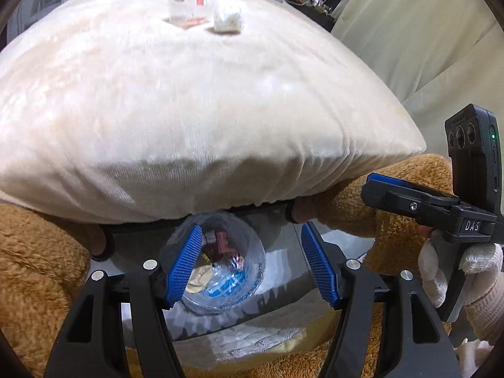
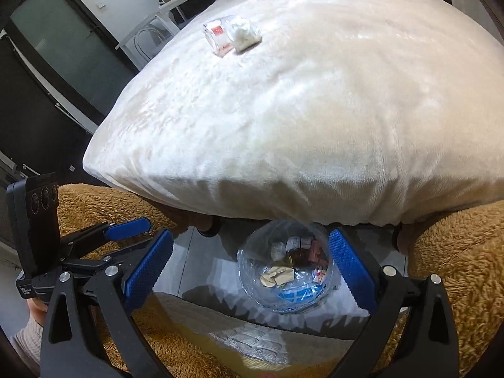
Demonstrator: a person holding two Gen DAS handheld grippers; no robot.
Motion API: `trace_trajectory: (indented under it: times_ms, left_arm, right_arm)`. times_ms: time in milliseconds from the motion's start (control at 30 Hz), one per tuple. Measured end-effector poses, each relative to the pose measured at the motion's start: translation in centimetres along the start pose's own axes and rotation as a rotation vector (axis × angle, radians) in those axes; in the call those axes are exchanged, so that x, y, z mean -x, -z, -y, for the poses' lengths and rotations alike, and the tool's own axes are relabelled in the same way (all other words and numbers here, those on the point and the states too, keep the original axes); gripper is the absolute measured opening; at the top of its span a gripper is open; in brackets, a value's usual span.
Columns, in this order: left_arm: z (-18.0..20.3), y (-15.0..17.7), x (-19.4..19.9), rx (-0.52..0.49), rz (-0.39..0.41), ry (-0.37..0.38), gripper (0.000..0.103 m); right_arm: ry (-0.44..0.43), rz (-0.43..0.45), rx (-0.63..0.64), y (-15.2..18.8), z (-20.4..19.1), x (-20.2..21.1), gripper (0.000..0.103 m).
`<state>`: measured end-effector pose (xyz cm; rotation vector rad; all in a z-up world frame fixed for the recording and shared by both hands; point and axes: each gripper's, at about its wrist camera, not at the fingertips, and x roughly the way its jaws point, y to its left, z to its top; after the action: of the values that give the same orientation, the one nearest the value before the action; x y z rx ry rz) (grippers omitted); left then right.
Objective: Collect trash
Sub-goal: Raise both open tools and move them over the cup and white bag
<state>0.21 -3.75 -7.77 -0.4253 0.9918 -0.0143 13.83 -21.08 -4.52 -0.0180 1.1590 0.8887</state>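
Note:
A crumpled white tissue (image 1: 227, 19) and a clear plastic wrapper with red print (image 1: 186, 8) lie on top of a big cream pillow (image 1: 189, 110). Both show in the right wrist view too, the tissue (image 2: 244, 34) next to the wrapper (image 2: 217, 37). Below the pillow's front edge stands a bin lined with a clear bag (image 1: 225, 271), holding several scraps; it also shows in the right wrist view (image 2: 285, 275). My left gripper (image 1: 250, 264) is open and empty above the bin. My right gripper (image 2: 250, 271) is open and empty above the bin.
A brown fuzzy plush (image 1: 37, 267) lies under the pillow on both sides (image 2: 456, 252). A grey tiled floor (image 2: 195, 267) surrounds the bin. A dark glass door (image 2: 63, 47) and a white rack (image 2: 163, 9) stand at the left. A beige curtain (image 1: 425, 37) hangs at the right.

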Motion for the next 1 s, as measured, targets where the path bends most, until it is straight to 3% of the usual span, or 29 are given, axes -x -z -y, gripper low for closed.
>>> trace_trajectory:
  times_ms: [433, 1000]
  left_arm:
    - [-1.0, -4.1, 4.0, -0.032, 0.138, -0.036, 0.064]
    - [-5.7, -11.0, 5.6, -0.022, 0.268, -0.063, 0.064]
  right_arm:
    - [0.027, 0.137, 0.12, -4.7, -1.2, 3.3, 0.098]
    - [0.049, 0.232, 0.222, -14.8, -2.5, -1.5, 0.097]
